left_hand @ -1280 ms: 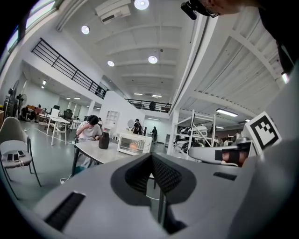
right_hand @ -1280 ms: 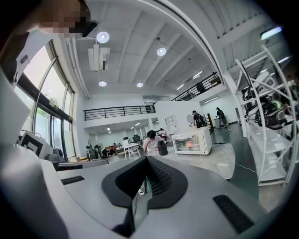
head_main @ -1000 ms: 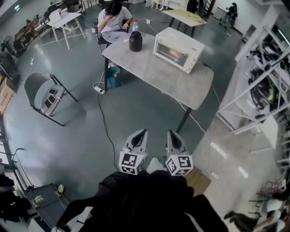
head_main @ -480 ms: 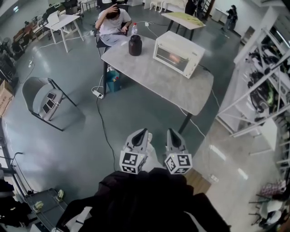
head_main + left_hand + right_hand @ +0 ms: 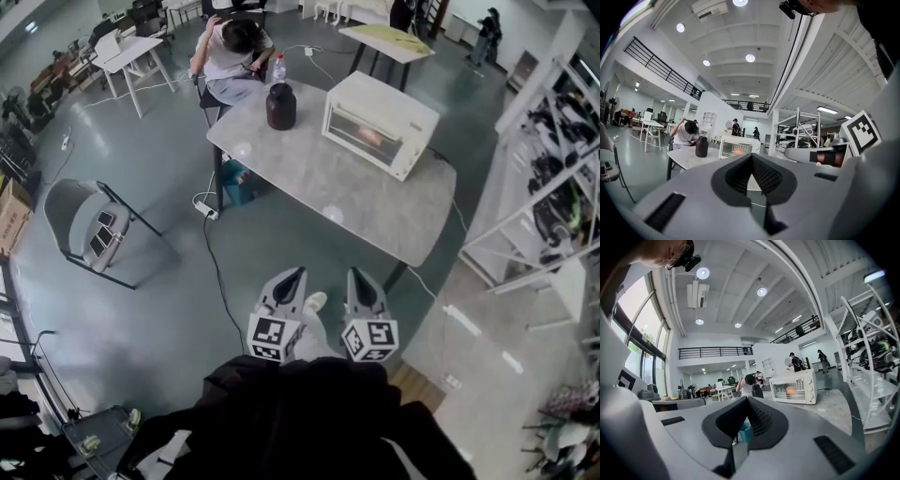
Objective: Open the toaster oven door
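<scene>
Both left tongs (image 5: 294, 278) and right tongs (image 5: 357, 279) sit pressed together, well short of table (image 5: 347, 192), toaster oven (image 5: 380, 125) and jar (image 5: 280, 105).

A large open lab or workshop hall: glossy grey floor (image 5: 141, 319), white metal racks (image 5: 548, 178) along the right edge, work desks (image 5: 127, 47) with people at upper left, a trailing cable (image 5: 218, 272), and a railed mezzanine (image 5: 656, 61) under a high ceiling (image 5: 740, 42).

We see a grey table (image 5: 356, 197) carrying a dark jar (image 5: 280, 106), with a clear bottle (image 5: 278, 67) just behind the jar and a seated person (image 5: 234, 52) bent over at the far edge. A folding chair (image 5: 89, 220) stands well apart on the left. A black cable (image 5: 220, 272) trails over the floor, and white shelving (image 5: 553, 187) lines the right.
</scene>
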A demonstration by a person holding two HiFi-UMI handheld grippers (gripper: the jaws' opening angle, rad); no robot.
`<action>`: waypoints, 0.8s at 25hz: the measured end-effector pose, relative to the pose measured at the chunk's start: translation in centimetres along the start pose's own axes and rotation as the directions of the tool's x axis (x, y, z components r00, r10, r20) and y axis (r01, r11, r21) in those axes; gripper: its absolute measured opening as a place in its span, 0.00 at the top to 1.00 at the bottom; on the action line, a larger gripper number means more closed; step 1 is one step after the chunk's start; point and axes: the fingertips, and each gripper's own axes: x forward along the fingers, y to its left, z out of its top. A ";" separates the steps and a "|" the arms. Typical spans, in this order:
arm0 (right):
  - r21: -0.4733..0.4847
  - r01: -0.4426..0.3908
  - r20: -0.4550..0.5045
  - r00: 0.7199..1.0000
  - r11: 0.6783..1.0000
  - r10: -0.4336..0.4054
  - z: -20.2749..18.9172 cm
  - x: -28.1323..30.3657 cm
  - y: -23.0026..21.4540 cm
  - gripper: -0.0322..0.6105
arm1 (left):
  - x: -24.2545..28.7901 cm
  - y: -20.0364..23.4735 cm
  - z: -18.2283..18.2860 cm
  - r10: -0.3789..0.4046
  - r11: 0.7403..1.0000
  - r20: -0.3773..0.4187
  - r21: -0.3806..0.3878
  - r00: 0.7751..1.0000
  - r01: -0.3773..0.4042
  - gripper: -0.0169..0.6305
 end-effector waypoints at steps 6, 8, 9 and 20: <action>0.024 0.024 -0.039 0.999 0.999 -0.023 1.2 9.0 -5.2 0.95 | 9.8 4.2 1.1 -0.005 1.000 -0.038 0.021 0.999 0.006 0.97; 0.033 0.030 -0.036 0.999 0.999 -0.029 2.2 12.2 -6.9 0.95 | 13.2 5.6 2.0 -0.010 1.000 -0.045 0.029 0.999 0.011 0.97; 0.039 0.034 -0.035 0.999 0.999 -0.032 2.6 13.8 -7.7 0.95 | 14.8 6.4 2.4 -0.012 0.999 -0.048 0.033 0.999 0.013 0.97; 0.050 0.068 -0.063 0.996 0.996 -0.065 5.2 26.7 -16.6 0.94 | 30.7 11.1 4.6 -0.027 0.998 -0.094 0.047 0.995 0.031 0.97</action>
